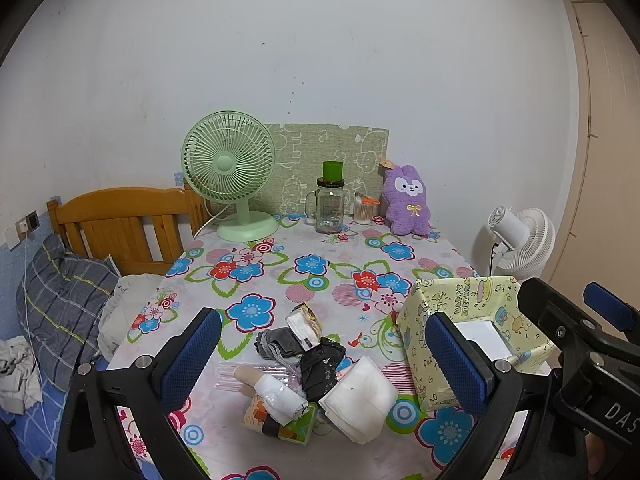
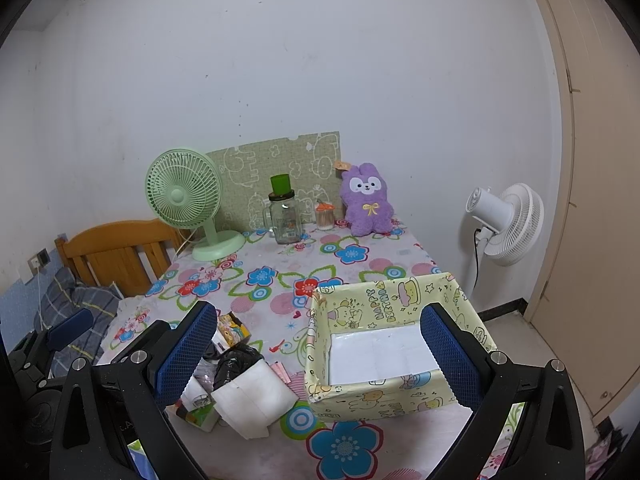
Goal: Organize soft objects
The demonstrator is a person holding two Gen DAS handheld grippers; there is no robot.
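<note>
A pile of soft items lies on the flowered tablecloth [image 1: 312,240]: a folded white cloth [image 1: 360,398] [image 2: 256,398], black fabric [image 1: 320,364] [image 2: 234,362], a grey pouch [image 1: 280,344], a white roll [image 1: 280,396] and small packets [image 1: 306,320]. A yellow birthday-print box [image 1: 472,304] [image 2: 384,404] stands empty to their right. My left gripper [image 1: 324,364] is open above the pile. My right gripper [image 2: 316,360] is open, over the box's left wall. A purple plush bunny [image 1: 406,200] [image 2: 366,200] sits at the back.
A green desk fan [image 1: 228,172], a glass jar with a green cup on top [image 1: 330,208] and a small swab jar [image 1: 364,210] stand along the wall. A white floor fan [image 2: 508,224] stands right of the table. A bed with pillow [image 1: 60,300] is left.
</note>
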